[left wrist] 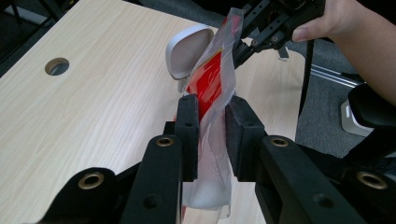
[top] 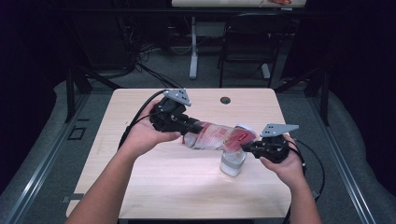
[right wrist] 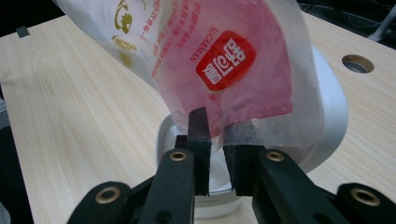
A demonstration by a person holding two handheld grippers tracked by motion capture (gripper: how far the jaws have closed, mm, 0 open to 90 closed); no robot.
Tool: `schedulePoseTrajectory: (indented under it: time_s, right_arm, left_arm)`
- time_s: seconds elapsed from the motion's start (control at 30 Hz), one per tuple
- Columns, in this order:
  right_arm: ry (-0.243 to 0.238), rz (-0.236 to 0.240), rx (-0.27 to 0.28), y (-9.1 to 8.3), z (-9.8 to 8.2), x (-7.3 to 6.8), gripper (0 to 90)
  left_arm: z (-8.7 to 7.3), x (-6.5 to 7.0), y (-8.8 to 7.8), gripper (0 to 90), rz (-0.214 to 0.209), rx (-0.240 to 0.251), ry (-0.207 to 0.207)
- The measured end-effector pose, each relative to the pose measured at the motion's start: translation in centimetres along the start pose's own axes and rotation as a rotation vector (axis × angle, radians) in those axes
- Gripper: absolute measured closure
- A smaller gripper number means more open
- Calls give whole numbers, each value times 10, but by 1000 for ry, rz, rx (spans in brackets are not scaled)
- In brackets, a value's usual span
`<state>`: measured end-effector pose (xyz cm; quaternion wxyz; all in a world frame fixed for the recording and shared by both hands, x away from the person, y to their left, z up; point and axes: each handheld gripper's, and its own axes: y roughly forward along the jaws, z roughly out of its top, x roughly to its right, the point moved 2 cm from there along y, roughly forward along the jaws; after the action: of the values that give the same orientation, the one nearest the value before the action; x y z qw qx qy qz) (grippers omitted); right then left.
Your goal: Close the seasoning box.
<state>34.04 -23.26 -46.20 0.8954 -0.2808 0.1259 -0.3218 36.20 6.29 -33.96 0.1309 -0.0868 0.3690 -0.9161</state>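
Observation:
A clear plastic bag (top: 217,136) with red print and white powder inside is stretched level between my two grippers, above the table. My left gripper (top: 194,127) is shut on one end; in the left gripper view its pads (left wrist: 189,119) pinch the bag (left wrist: 212,81). My right gripper (top: 246,147) is shut on the other end, its fingertips (right wrist: 198,126) clamped on the bag's sealed edge (right wrist: 224,60). Under that end stands a white container (top: 232,162) with its lid (left wrist: 187,51) flipped up; its rim (right wrist: 327,107) shows behind the bag.
The light wooden table (top: 154,186) has a round cable hole (top: 225,100) near its far edge. A black chair (top: 250,42) and a white desk leg (top: 193,46) stand on the floor beyond the table. Cables trail from both grippers.

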Motion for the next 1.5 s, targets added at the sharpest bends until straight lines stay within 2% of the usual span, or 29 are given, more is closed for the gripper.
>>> schedulePoseTrajectory:
  time_s: [1.07,1.5]
  right_arm:
    - [12,-19,-14,-2,-5,5,811]
    - [10,-10,-15,-1,-4,3,811]
  left_arm:
    - [5,1,9,748,-9,-7,-5]
    - [9,4,6,747,-10,-3,6]
